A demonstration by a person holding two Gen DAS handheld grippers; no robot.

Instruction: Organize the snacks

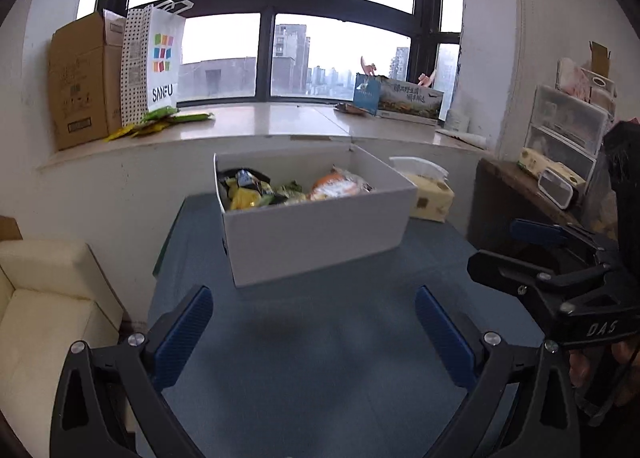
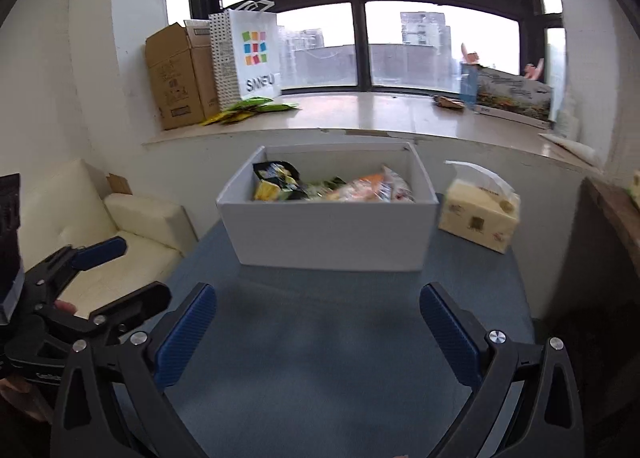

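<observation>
Both grippers, left (image 1: 314,322) and right (image 2: 318,322), gape empty before the snack box (image 1: 320,234); a bag (image 1: 162,65) reads "SANFU".

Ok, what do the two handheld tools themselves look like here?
Both match: the left tool and right tool have black skeletal frames with triangular cut-outs, silver screw heads and blue ribbed finger pads. White "DAS" lettering marks the right tool's body in the left wrist view.

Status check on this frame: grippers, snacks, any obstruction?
Left gripper open, empty. Right gripper open, empty. Snacks in white box. Nothing in the way.
</observation>
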